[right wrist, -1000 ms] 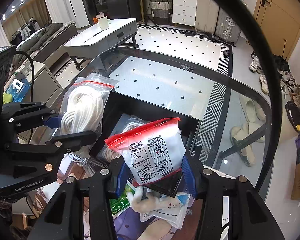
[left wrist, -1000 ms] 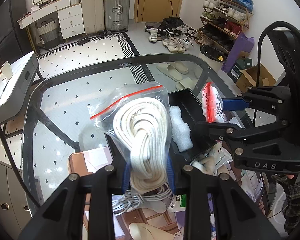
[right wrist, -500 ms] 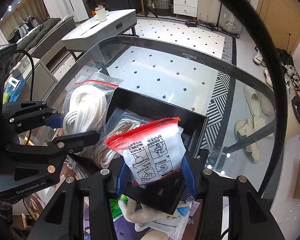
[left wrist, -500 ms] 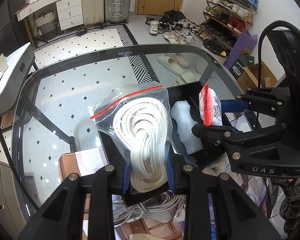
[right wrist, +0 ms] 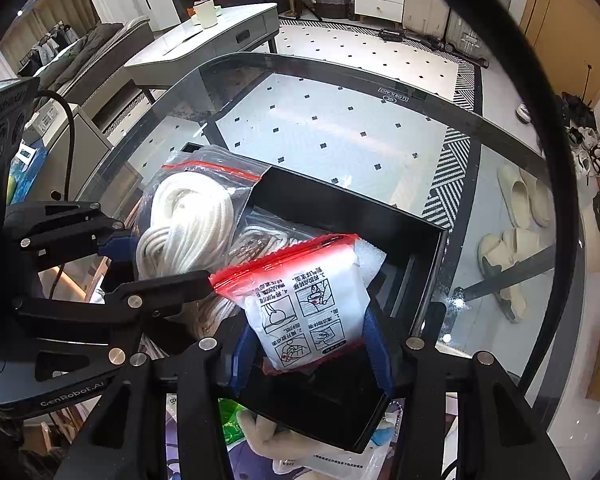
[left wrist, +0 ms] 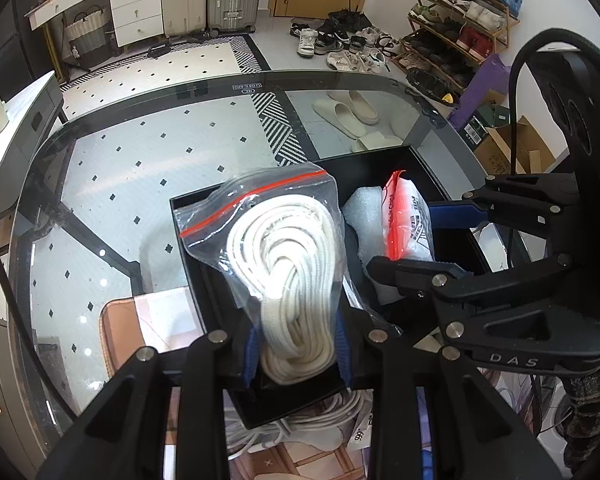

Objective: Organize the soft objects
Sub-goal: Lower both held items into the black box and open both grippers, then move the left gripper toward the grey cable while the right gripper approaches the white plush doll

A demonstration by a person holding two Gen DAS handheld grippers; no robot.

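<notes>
Now the glass table fills both views, and a black box sits open on it near the front edge. Over the box's left part, the left gripper pinches a clear zip bag of white rope by its lower end, blue pads pressed against the coil, jaws just easing a touch wider while the bag stays between them. Beside it, the right gripper clamps a white packet with a red top, held upright above the box's right part. Under that packet, white foam lies on the box floor. Smallest of all, a loose white cord trails on the table just outside the box's near wall.
</notes>
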